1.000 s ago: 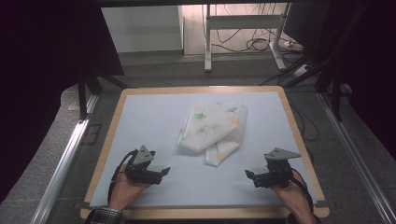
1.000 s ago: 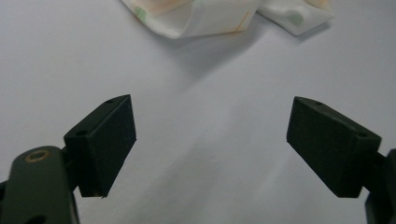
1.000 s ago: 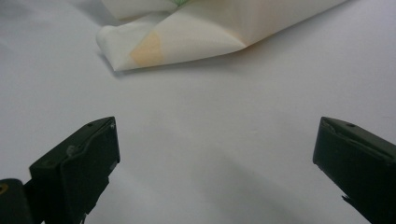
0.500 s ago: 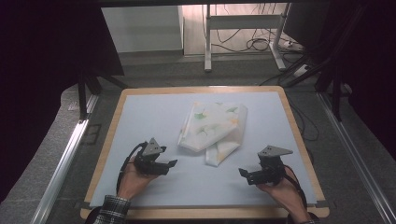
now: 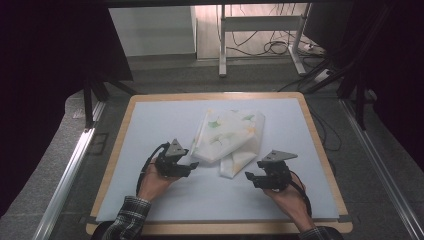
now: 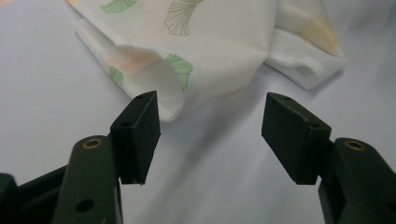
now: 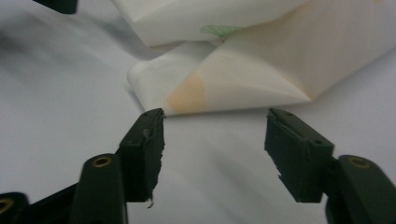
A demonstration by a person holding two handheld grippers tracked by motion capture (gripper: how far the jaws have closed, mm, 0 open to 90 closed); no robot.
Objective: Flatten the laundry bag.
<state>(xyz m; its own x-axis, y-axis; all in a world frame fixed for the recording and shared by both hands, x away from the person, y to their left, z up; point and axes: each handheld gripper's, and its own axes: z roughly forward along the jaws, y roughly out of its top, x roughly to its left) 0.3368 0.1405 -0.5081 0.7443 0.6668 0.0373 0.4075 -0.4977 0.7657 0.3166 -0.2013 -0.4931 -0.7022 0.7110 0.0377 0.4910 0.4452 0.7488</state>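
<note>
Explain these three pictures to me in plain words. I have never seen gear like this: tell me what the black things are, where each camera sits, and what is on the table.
No robot is here. A person sits at a table and holds a hand tool in each hand: the left gripper and the right gripper. Each has two black fingers that squeeze together.

The wide picture comes from a fixed camera above the person, looking forward and down. The two close pictures come from small cameras riding on each gripper, looking along its fingers.

On the pale mat lies one thing: a loosely folded white cloth printed with green and orange leaves.

Nothing is held yet. Both pairs of fingers have just been closing but stand apart, each aimed at a near edge of the cloth, with bare mat between them. It looks as if both are about to take hold.
</note>
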